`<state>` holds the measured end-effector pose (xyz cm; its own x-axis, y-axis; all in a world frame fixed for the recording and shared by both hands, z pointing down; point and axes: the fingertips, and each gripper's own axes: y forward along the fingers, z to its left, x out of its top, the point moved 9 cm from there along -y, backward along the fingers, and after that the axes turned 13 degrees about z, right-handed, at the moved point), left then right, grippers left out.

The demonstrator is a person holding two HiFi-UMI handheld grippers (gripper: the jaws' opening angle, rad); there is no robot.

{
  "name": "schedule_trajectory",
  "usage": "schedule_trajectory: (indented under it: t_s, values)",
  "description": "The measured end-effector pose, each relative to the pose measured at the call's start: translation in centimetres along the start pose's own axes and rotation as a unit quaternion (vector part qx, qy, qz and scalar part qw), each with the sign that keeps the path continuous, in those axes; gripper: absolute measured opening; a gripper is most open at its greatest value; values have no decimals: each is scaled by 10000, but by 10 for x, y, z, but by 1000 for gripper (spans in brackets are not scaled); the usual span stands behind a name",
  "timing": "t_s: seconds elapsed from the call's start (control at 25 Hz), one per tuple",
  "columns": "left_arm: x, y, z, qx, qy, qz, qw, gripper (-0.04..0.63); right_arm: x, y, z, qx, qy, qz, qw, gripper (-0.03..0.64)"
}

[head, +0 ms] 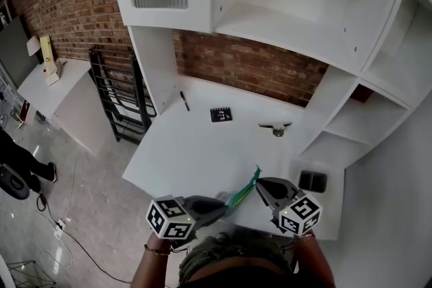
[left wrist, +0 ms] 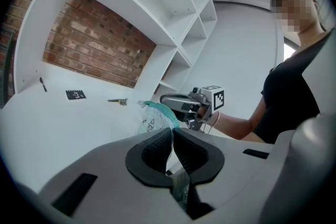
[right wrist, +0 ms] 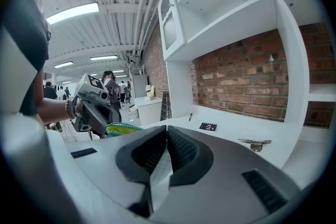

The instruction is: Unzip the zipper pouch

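The zipper pouch [head: 243, 189], clear plastic with a teal-green zipper edge, hangs in the air between my two grippers above the near edge of the white desk [head: 196, 152]. My left gripper [head: 226, 204] is shut on one end of it. In the left gripper view the clear film runs from the closed jaws [left wrist: 172, 135] up to the pouch [left wrist: 154, 119], with the right gripper [left wrist: 184, 105] beyond. My right gripper [head: 260, 185] is shut on the other end. In the right gripper view pale film sits pinched between its jaws [right wrist: 166, 136], and the green edge [right wrist: 123, 129] shows beside the left gripper [right wrist: 93, 106].
On the desk lie a black pen [head: 184, 101], a black marker card [head: 221, 114] and a small metal bracket [head: 275, 127]. A dark plate [head: 312, 180] sits at the desk's right end. White shelves rise behind, and a black rack [head: 116, 104] stands to the left.
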<state>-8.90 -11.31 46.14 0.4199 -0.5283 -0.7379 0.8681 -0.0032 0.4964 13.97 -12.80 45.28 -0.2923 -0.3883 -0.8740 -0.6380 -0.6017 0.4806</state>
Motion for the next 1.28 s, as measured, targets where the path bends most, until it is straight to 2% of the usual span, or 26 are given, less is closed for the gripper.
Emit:
schedule_trajectory:
  t_s: [0.44, 1.04, 1.28]
  values:
    - [-7, -14, 2, -103, -16, -38, 9999, 15, -4, -5, -14, -325, 192, 36, 9993, 6]
    - [-19, -23, 4, -144, -19, 1, 9999, 15, -9, 0, -16, -436, 109, 165, 9989, 6]
    - [-20, -25, 6, -168, -32, -21, 9999, 15, -11, 0, -20, -397, 289, 115, 9987, 6]
